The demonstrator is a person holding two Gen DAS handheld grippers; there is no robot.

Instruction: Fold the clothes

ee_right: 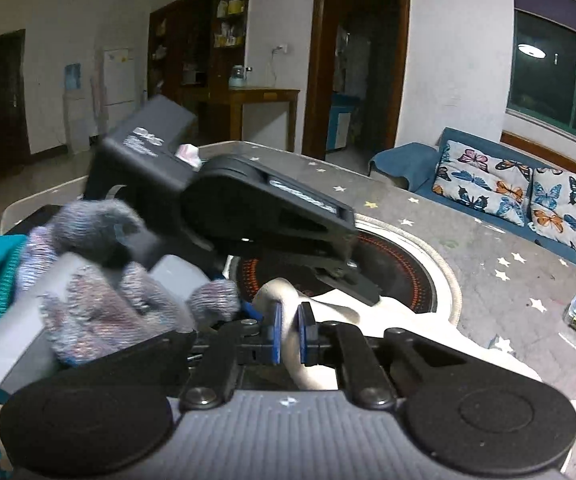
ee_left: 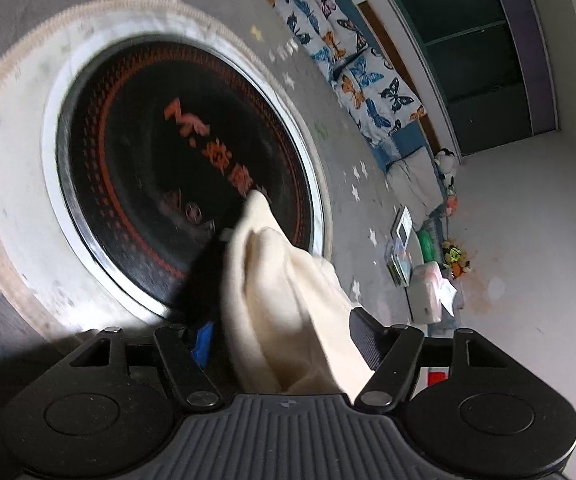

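The right gripper point(ee_right: 289, 338) has its blue pads nearly together, pinching a fold of the cream garment point(ee_right: 308, 364) low in the frame's centre. The left gripper point(ee_left: 280, 344) stands about half open with the cream cloth bunched between its jaws; whether its pads press it I cannot tell. The garment drapes over the round black hotplate point(ee_left: 160, 152).

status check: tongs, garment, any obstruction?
Right tongs shut on cream garment. Left tongs open, garment bunched between. Both over the black round hotplate; left tongs crowd the right's view.
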